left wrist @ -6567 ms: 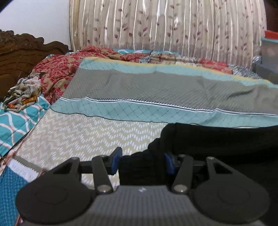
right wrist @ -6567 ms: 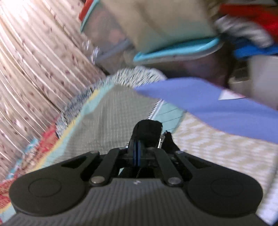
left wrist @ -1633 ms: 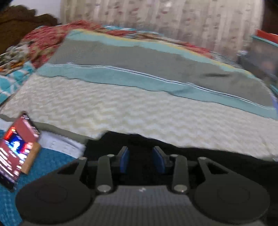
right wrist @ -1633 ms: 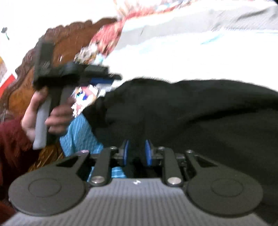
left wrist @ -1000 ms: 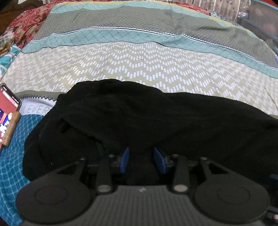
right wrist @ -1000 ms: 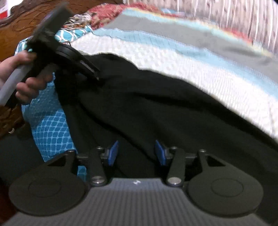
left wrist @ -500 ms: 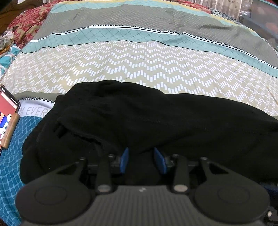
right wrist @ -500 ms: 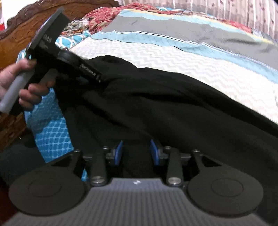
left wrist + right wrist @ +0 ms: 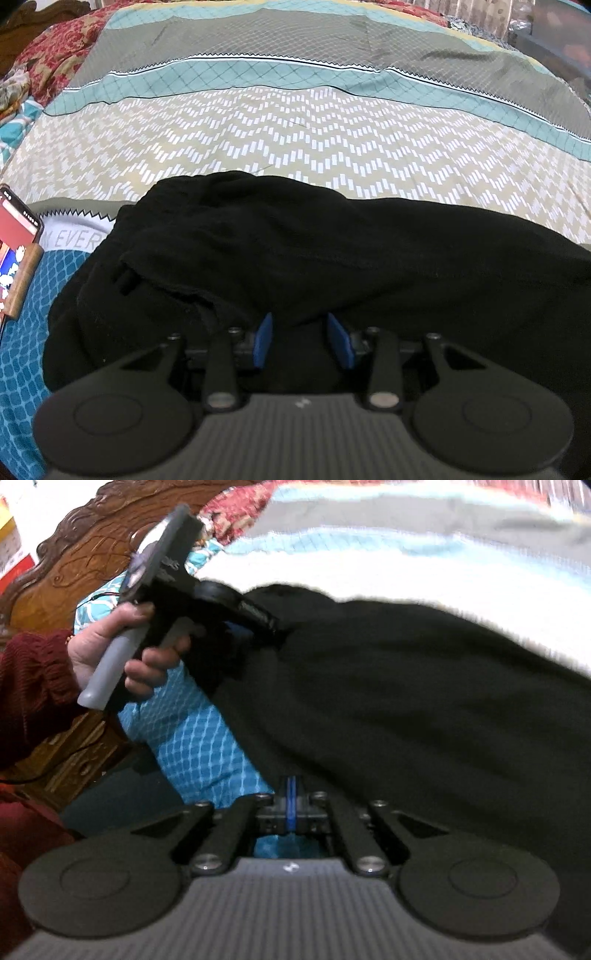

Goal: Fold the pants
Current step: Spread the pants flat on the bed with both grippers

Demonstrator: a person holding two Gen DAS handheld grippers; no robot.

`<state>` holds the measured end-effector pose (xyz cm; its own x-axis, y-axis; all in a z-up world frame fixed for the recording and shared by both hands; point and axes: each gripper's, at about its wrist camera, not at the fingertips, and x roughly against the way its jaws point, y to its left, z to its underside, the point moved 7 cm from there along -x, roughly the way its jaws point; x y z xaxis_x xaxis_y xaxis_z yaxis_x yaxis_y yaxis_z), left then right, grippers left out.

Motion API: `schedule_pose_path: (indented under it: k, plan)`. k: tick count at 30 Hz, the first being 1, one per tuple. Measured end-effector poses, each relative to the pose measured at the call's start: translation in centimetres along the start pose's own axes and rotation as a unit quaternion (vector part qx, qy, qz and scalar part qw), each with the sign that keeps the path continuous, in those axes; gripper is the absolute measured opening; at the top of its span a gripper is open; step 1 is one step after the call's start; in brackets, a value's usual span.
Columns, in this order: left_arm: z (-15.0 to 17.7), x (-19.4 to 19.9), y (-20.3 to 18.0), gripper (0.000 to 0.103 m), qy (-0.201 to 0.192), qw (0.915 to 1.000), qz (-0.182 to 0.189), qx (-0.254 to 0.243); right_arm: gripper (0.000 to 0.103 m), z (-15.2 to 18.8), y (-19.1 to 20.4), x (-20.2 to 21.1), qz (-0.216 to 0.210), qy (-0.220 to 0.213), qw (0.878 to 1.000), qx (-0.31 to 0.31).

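Note:
The black pants lie folded across the near part of the bed, and they also fill the right wrist view. My left gripper is open, its blue pads either side of a fold of the pants' near edge. In the right wrist view the left gripper shows in the person's hand, its tips at the pants' left end. My right gripper is shut with its blue pads pressed together at the pants' near edge; whether cloth is between them I cannot tell.
The patterned bedsheet stretches beyond the pants. A phone stands propped at the left edge. A carved wooden headboard and red floral bedding lie at the left. A plastic container sits far right.
My right gripper has closed from half open to pads together and drawn back toward the pants' near edge. My left gripper stays open over the fold, hardly moved.

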<state>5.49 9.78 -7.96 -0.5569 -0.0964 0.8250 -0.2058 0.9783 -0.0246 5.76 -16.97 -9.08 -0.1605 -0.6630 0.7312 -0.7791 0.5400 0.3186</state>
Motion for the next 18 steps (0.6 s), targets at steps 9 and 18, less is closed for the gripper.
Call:
schedule_pose_path:
  k: [9, 18]
  plan:
    - [-0.7, 4.7, -2.2, 0.04, -0.051, 0.998, 0.033, 0.02, 0.008, -2.4, -6.5, 6.7, 0.064, -0.135, 0.982, -0.115]
    - [1.5, 4.2, -10.8, 0.04, -0.037, 0.9913, 0.082, -0.096, 0.008, 2.8, -6.1, 4.8, 0.041, -0.073, 0.982, -0.167]
